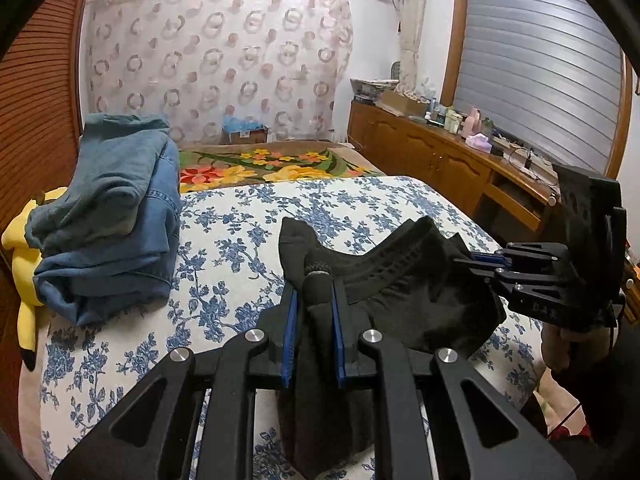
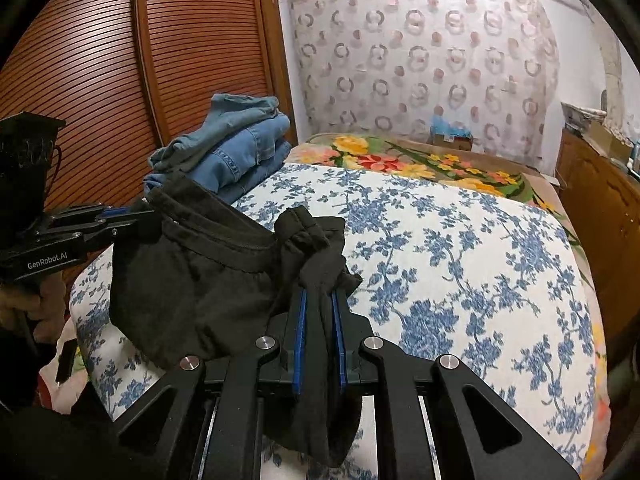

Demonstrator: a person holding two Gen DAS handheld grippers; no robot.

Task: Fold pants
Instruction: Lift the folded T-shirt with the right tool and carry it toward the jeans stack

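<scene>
Holding: black pants (image 1: 400, 284) above the floral bedspread (image 1: 248, 216)
Far left: yellow plush (image 1: 20, 240) – folded jeans (image 1: 116, 216) stacked beside
Left gripper (image 1: 314, 280): clamped on waistband
Right gripper (image 2: 320, 292): clamped likewise – cabinet (image 1: 436, 160) beyond

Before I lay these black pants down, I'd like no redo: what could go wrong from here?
1. Each gripper pinches only a bunched bit of the pants, left gripper and right gripper alike, so cloth might slip out.
2. The waistband sags between them, so the pants may land creased on the bedspread.
3. The stack of jeans sits close on the left; a wide swing could topple it.
</scene>
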